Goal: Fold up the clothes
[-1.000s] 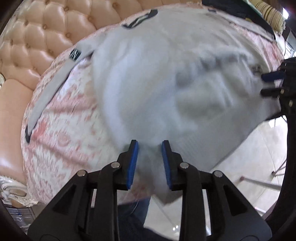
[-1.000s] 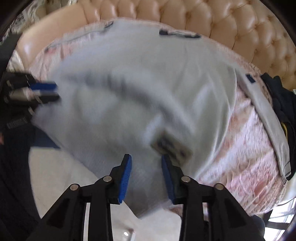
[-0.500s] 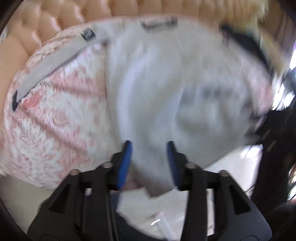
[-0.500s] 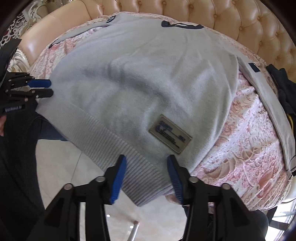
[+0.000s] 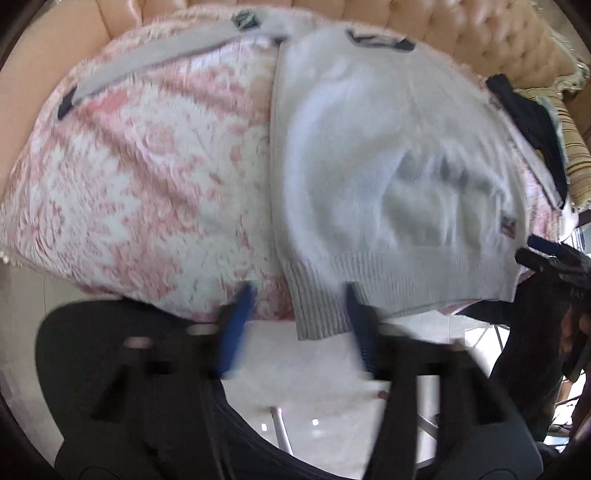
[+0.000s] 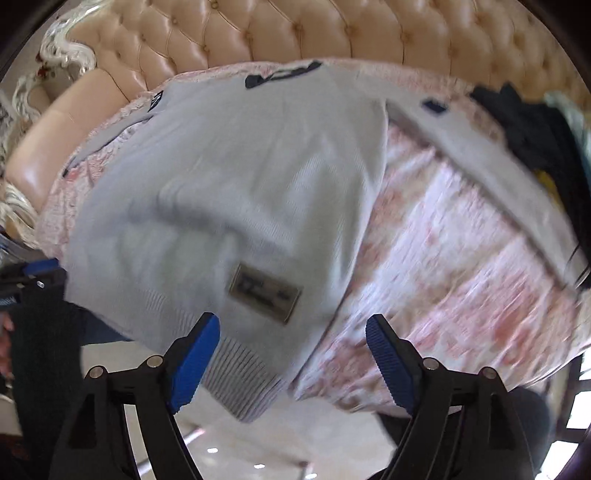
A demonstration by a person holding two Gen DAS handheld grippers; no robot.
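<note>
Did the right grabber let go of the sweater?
Yes. The right gripper was pinching the sweater hem; now it is open wide, pulled back toward the sofa's front edge from the label.

Sweater (image 6: 236, 177): light grey, dark navy trim. Sofa cover (image 5: 147, 166): pink-and-white floral pattern. Sofa back (image 6: 332, 33): tufted beige. Gripper pads (image 6: 194, 358): blue.

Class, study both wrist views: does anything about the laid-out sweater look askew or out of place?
Yes. The grey sweater is rumpled across its middle, and its ribbed hem hangs over the front edge of the pink patterned cover instead of lying flat on it.
</note>
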